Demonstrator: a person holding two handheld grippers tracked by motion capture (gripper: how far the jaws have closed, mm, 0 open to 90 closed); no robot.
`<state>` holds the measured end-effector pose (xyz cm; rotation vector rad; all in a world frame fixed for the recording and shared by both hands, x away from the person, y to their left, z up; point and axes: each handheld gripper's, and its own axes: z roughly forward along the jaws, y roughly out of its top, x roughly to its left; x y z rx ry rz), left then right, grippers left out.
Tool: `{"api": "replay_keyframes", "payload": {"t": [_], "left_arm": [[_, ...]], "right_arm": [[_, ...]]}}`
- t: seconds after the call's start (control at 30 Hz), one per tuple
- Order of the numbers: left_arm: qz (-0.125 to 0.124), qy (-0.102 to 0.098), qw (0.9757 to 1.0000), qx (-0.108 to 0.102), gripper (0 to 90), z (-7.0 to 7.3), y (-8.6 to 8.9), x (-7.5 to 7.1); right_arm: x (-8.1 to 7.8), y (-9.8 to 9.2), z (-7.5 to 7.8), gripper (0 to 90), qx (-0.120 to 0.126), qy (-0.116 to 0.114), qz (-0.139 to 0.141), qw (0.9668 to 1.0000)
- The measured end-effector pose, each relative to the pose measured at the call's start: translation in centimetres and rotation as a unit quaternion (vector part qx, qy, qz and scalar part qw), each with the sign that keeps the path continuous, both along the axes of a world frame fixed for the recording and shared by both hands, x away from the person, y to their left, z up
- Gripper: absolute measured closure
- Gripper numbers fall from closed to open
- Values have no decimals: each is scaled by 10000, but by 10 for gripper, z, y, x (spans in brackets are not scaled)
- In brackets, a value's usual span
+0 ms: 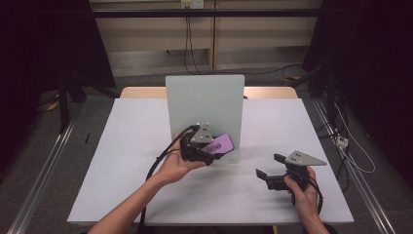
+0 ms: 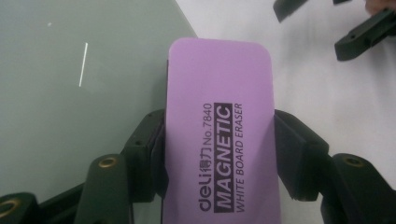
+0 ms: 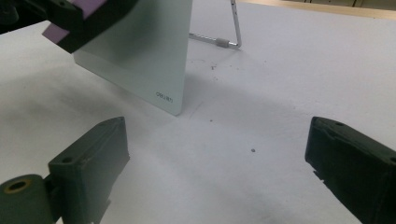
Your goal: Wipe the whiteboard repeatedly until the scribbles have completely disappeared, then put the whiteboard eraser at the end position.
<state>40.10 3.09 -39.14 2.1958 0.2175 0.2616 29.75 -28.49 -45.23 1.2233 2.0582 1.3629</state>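
A person sits at a white table (image 1: 122, 161) and holds a two-jaw gripper in each hand. The left gripper (image 1: 207, 148) is clamped on a purple whiteboard eraser (image 1: 217, 145), its jaws pressing the eraser's two long sides, so the printed label faces the gripper's camera. The eraser is held off the table, just in front of the lower right part of a pale green-grey board (image 1: 204, 105) that stands upright near the middle of the table on a wire stand (image 3: 229, 35). In the left gripper view a thin white stroke (image 2: 83, 64) marks the board, up and to the left of the eraser (image 2: 219, 135). Whether the eraser touches the board cannot be told. The right gripper (image 1: 269, 165) rests low over the table to the right, well apart from the board, its jaws spread wide and holding nothing.

The step in hand looks like wiping the board. To do it well, the eraser's felt face should meet the board flat, not on an edge, and travel across the stroke with light, even pressure, since a hard push could tip the propped board backward. The free gripper could steady the board's edge
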Motion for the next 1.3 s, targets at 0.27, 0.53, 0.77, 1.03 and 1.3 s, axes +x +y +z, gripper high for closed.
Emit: {"api": "replay_keyframes", "payload": {"t": [0.27,0.53,0.77,1.03,1.3], "left_arm": [[89,26,9999,-141,409,8,16,-4],[252,149,9993,-232,408,10,30,-11],[367,211,9989,-184,408,10,41,-15],[454,346,9983,-102,407,8,53,-18],[527,510,9973,-73,408,0,64,-18]], "right_arm": [[0,2,0,61,-30,17,53,10000],[1,4,-1,61,-46,20,100,9999],[1,5,-1,60,-47,31,116,9999],[2,7,-1,60,-55,34,143,9999],[2,7,-1,60,-69,27,160,9998]]}}
